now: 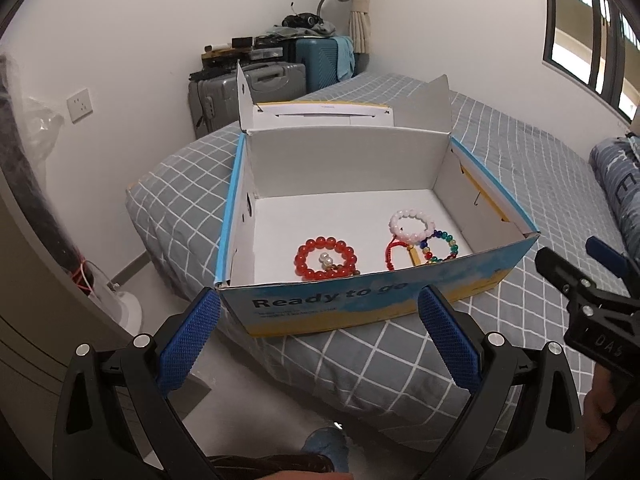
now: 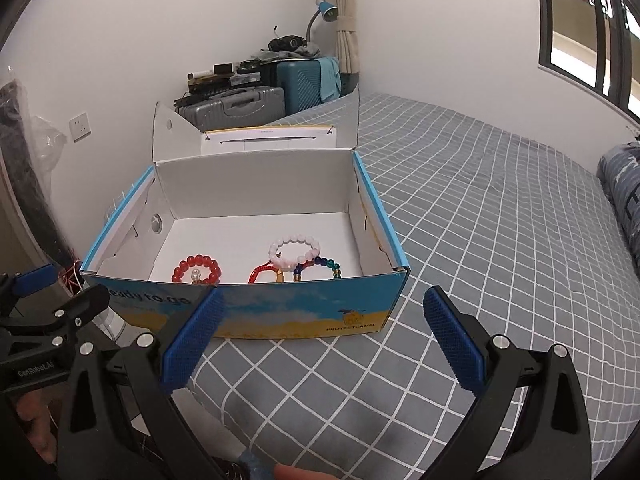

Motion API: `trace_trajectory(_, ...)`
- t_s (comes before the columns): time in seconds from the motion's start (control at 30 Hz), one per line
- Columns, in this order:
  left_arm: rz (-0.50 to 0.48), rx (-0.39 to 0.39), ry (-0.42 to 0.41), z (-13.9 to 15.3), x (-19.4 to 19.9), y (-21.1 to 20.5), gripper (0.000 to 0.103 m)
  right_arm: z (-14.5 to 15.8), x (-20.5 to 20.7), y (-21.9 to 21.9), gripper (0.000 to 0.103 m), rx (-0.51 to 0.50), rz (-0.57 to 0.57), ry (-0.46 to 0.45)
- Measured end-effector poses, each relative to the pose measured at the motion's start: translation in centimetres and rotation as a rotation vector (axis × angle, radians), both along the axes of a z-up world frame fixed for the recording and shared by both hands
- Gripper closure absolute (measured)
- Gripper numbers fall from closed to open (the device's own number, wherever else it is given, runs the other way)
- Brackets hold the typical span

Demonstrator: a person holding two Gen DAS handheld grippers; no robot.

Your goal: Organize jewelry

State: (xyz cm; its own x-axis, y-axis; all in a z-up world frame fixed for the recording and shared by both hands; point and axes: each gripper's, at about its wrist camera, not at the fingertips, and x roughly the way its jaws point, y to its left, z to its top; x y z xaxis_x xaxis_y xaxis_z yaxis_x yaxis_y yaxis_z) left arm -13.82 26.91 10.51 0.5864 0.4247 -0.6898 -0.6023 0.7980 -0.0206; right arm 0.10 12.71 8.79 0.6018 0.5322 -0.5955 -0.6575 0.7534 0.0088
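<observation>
An open blue and yellow cardboard box (image 1: 360, 300) (image 2: 280, 312) stands on the bed, lid flaps up. Inside lie a red bead bracelet (image 1: 326, 258) (image 2: 196, 270) with small pearls in its ring, a pale pink bead bracelet (image 1: 412, 224) (image 2: 295, 250), a multicoloured bead bracelet (image 1: 442, 246) (image 2: 320, 268) and a red cord bracelet (image 1: 394, 254) (image 2: 262, 273). My left gripper (image 1: 320, 336) is open and empty in front of the box's near wall. My right gripper (image 2: 320, 340) is open and empty, also just before the box.
The bed (image 2: 500, 220) has a grey checked cover and stretches right. A folded blue quilt (image 2: 624, 192) lies at the right edge. Suitcases (image 1: 256, 88) with clutter stand against the far wall. The floor (image 1: 168, 312) drops away at the left of the bed.
</observation>
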Motion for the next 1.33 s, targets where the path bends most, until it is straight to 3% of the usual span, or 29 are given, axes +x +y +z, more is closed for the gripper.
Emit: trace_trajectory(1.33,0.021,0.011,-0.007,-0.04,0.32,-0.43,0.006,-0.61,0.61,0.09,0.007,-0.001,-0.014,0.032)
